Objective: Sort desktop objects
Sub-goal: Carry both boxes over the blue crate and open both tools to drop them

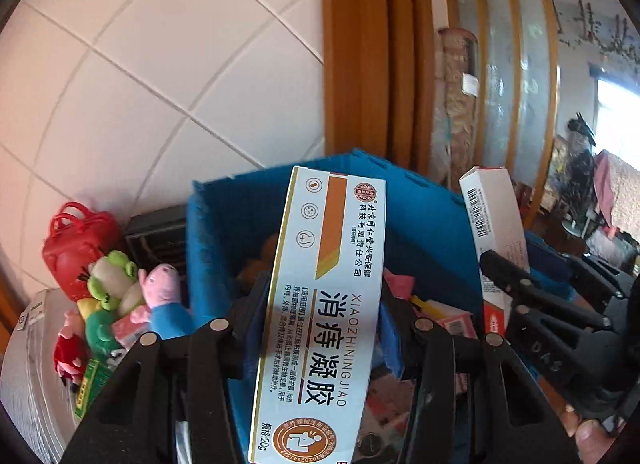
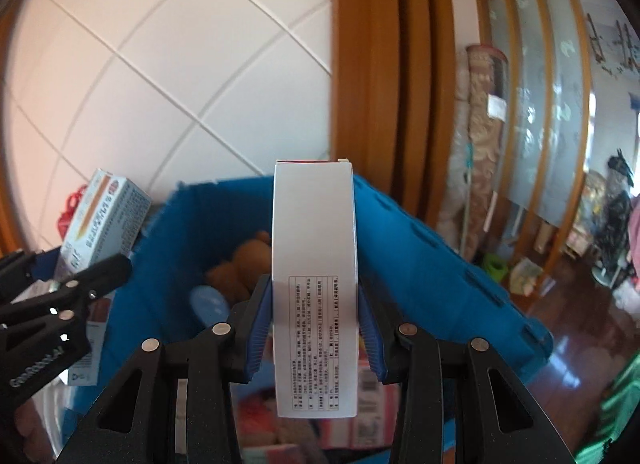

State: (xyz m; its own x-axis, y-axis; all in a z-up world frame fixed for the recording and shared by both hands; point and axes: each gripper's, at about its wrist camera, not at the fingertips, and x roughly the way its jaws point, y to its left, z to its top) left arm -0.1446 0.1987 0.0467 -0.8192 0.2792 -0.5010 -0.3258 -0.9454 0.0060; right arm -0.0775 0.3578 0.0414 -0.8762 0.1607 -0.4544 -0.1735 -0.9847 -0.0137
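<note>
My left gripper (image 1: 324,288) is shut on a long pale-blue medicine box (image 1: 320,304) with an orange stripe and Chinese print, held upright above a blue storage bin (image 1: 224,216). My right gripper (image 2: 314,288) is shut on a white medicine box (image 2: 314,264) with small black print, also upright above the same blue bin (image 2: 440,272). Each gripper shows in the other's view: the right one with its white box (image 1: 496,220) at right, the left one with its blue box (image 2: 104,220) at left. A brown plush (image 2: 244,264) and several small boxes lie in the bin.
A red toy bag (image 1: 78,248), a green frog plush (image 1: 114,276) and pink pig plushes (image 1: 162,296) sit left of the bin on a white surface (image 1: 36,376). A tiled wall is behind. A wooden door frame (image 1: 360,64) and a cluttered room lie to the right.
</note>
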